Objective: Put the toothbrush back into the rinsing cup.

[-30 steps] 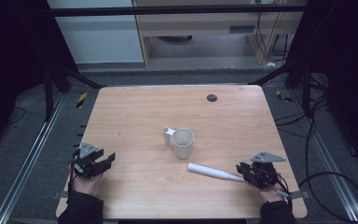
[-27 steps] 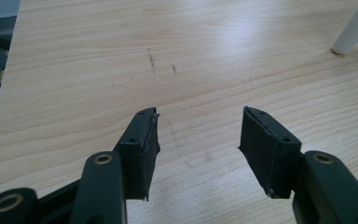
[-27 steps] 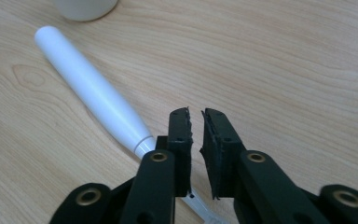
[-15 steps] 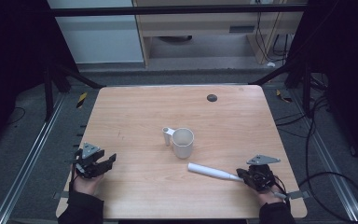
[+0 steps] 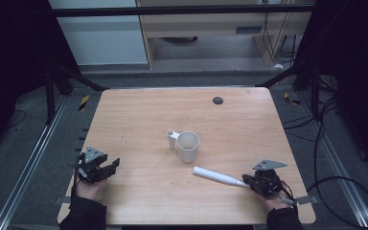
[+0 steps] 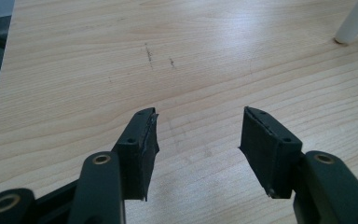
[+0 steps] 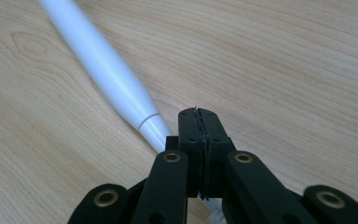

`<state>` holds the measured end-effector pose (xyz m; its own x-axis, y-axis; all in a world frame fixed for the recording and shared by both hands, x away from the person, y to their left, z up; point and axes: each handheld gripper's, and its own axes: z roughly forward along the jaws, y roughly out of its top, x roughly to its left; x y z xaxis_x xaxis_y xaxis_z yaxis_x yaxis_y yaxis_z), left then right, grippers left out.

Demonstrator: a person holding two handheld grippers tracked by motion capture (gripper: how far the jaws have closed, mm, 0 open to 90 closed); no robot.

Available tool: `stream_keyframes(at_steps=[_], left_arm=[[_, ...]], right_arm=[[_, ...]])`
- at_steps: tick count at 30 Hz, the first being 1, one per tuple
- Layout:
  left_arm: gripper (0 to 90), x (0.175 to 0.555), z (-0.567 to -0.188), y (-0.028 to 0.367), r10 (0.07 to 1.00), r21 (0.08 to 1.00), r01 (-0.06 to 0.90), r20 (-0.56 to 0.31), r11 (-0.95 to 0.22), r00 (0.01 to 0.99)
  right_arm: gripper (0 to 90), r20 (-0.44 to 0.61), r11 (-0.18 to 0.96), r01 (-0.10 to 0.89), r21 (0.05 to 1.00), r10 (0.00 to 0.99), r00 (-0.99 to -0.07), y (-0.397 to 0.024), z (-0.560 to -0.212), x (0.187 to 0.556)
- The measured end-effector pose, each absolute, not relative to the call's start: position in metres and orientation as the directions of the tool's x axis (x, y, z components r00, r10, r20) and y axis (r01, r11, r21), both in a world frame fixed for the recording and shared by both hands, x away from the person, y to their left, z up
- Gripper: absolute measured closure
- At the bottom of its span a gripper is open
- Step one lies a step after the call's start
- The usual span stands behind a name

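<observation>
A white tapered handle (image 5: 218,176) lies on the wooden table (image 5: 139,120), right of the middle. Its thin end runs into my right gripper (image 5: 247,183) near the front right edge. In the right gripper view the handle (image 7: 107,70) narrows and passes under the left jaw. There my right gripper (image 7: 199,112) is shut, pads pressed together at the tips, and I cannot tell whether the thin end is pinched lower down. A white mug (image 5: 188,146) stands upright at the centre. My left gripper (image 5: 111,167) rests open at the front left. Between the spread fingers of the left gripper (image 6: 198,135) there is bare wood.
A small black disc (image 5: 217,100) sits near the table's far edge. Metal rails and cables run along the floor on both sides. Both hands come in over the front edge.
The grey plate on the right gripper has shifted slightly as its jaws drew together at the handle's thin end. The left gripper, mug and handle kept their places.
</observation>
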<state>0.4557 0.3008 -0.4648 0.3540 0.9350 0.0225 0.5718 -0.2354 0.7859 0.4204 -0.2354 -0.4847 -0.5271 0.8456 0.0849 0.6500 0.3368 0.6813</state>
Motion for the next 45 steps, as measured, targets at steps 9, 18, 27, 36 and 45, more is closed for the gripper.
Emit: stream_keyframes(at_steps=[9,18,27,36,45], left_arm=[[45.2,0.456,-0.465,0.301,0.935,0.784,0.573,0.023,-0.237,0.355],[45.2,0.456,-0.465,0.3,0.934,0.782,0.575,0.025,-0.24,0.357],[45.4,0.456,-0.465,0.3,0.933,0.78,0.577,0.025,-0.242,0.358],[45.7,0.456,-0.465,0.3,0.933,0.778,0.579,0.025,-0.243,0.359],[46.3,0.456,-0.465,0.3,0.933,0.778,0.579,0.025,-0.244,0.359]], right_arm=[[89.3,0.095,0.342,0.654,0.675,0.839,-0.536,-0.235,-0.486,0.415],[89.3,0.099,0.355,0.65,0.672,0.826,-0.555,-0.233,-0.486,0.404],[89.3,0.111,0.371,0.646,0.667,0.808,-0.579,-0.228,-0.487,0.398],[89.2,0.12,0.393,0.647,0.654,0.79,-0.602,-0.221,-0.488,0.394],[89.4,0.127,0.403,0.642,0.653,0.777,-0.617,-0.217,-0.489,0.392]])
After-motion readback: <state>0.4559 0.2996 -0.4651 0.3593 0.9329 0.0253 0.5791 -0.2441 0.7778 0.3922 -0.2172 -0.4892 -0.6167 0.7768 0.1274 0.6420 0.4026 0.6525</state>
